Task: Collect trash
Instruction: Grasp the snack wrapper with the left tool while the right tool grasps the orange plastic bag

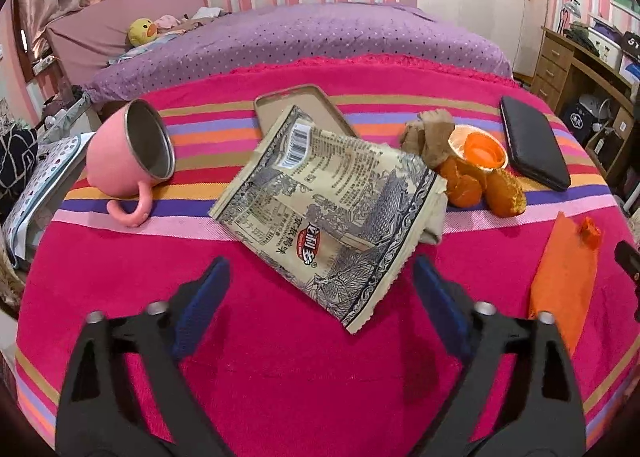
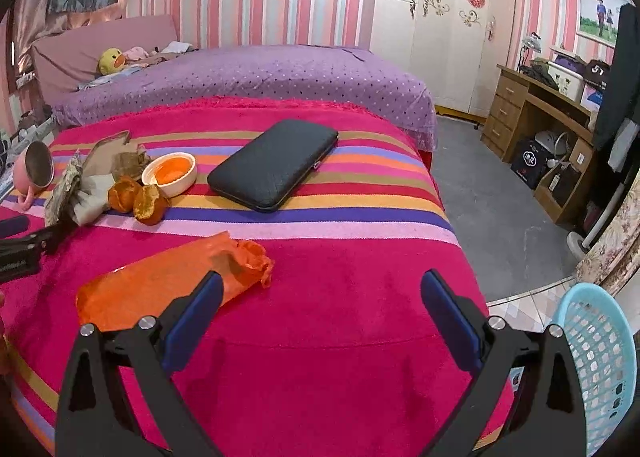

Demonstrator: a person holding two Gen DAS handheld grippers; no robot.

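My left claw [image 1: 320,281] hangs over the striped blanket [image 1: 280,377], jaws released, with the near corner of the snack wrapper [image 1: 320,209] lying between the tips but untouched. Peels [image 1: 480,185] sit just past the wrapper, beside a cup [image 1: 128,157]. My right claw [image 2: 320,297] is released too, empty, beside an orange bag [image 2: 160,289]. A basket [image 2: 604,357] stands on the floor at right.

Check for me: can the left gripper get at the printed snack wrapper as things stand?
Probably yes. The left gripper is open with the snack wrapper's near corner already between its fingers, nothing on top; the pink mug lies clear to the side.
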